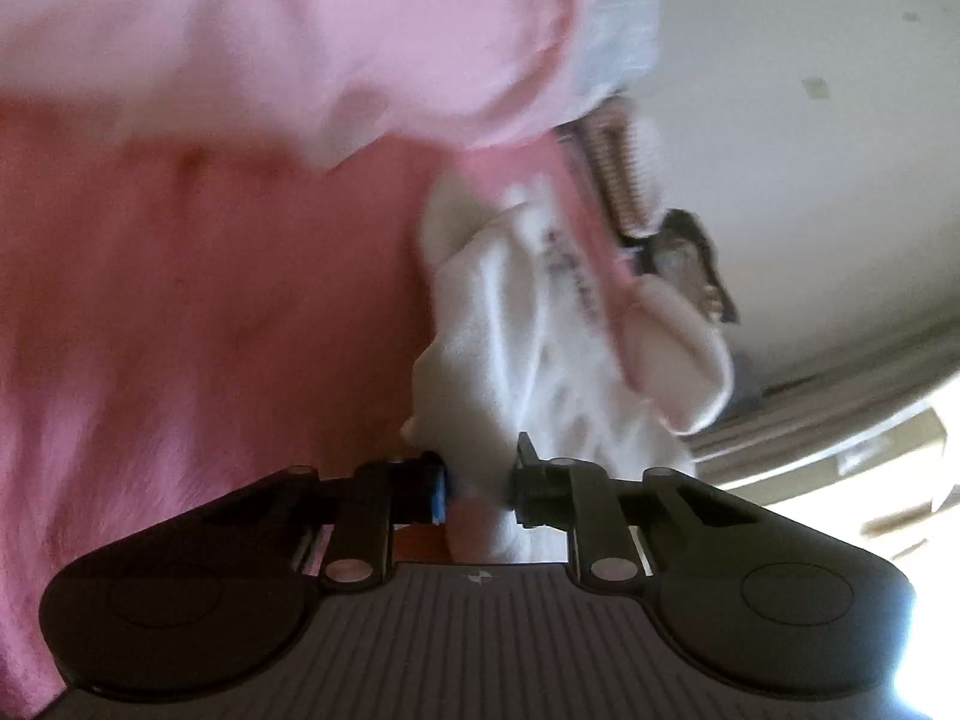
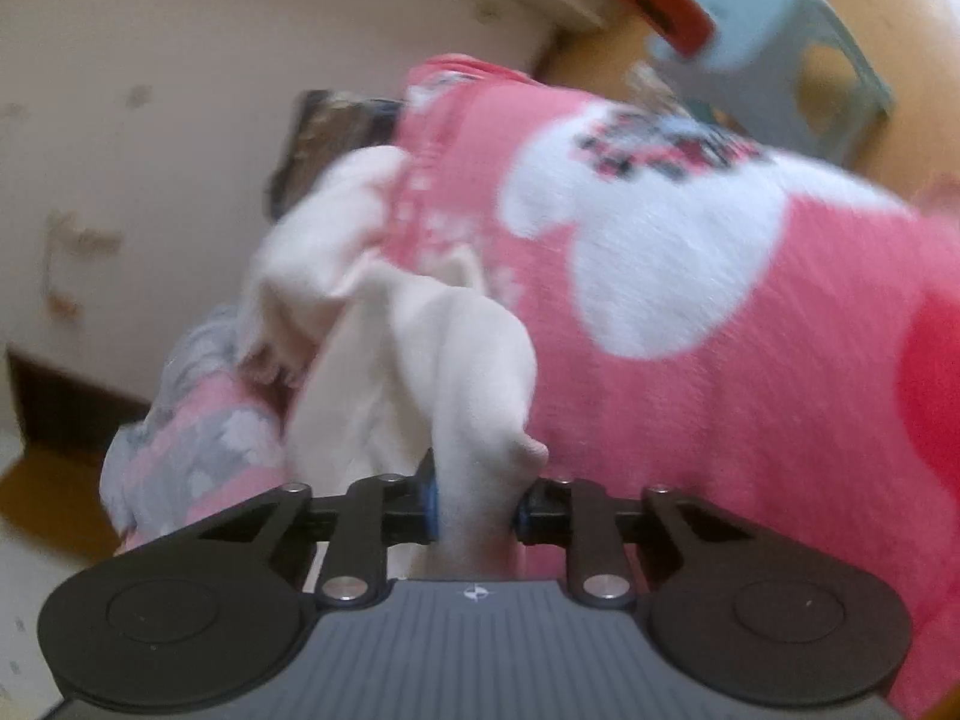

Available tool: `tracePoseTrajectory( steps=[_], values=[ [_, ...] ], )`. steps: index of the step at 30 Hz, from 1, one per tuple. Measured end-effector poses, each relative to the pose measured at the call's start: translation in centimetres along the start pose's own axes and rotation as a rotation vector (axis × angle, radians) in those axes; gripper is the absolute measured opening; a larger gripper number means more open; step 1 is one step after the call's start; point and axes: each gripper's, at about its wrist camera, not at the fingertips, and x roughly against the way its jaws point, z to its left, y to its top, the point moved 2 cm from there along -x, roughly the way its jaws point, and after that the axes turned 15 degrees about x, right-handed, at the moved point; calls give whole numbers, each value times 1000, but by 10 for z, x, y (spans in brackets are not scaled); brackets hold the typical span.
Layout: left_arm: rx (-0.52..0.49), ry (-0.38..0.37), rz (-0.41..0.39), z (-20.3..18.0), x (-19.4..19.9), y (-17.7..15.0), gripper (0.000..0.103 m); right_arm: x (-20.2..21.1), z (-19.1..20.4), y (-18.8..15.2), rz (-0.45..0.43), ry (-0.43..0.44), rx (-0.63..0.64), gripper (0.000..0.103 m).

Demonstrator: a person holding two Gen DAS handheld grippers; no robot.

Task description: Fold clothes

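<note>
White garment (image 1: pixel 540 348) pinched by two tools, left tool (image 1: pixel 477 492) and right tool (image 2: pixel 477 510).

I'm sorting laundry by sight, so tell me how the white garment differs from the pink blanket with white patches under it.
The white garment is plain cream and bunched into folds; the pink blanket is pink with large white patches and lies spread out. The garment is the smaller piece, lying on the blanket. The right claw is shut on the garment, and the left claw is too, not on the blanket. Both look soft.

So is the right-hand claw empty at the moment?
No, the right gripper is pinched on a bunch of the white garment.
</note>
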Motion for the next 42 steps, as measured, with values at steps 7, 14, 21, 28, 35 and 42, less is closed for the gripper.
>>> tracePoseTrajectory(
  steps=[7, 14, 21, 28, 35, 42],
  values=[
    [-73, -57, 14, -23, 60, 8, 14, 63, 23, -9, 45, 106, 48, 20],
    [-42, 91, 133, 21, 145, -8, 14, 144, 6, -77, 254, 140, 46, 20],
    [173, 215, 204, 93, 156, -8, 24, 155, -64, -97, 399, 94, -166, 30],
    [-101, 227, 96, 40, 182, 25, 43, 205, -40, -24, 291, -41, 83, 44],
    [-482, 232, 111, -23, 93, 16, 60, 130, 21, -5, 328, -54, 380, 47],
    [-599, 244, 171, -31, 36, 12, 60, 71, 55, -12, 337, -66, 558, 47]
  ],
)
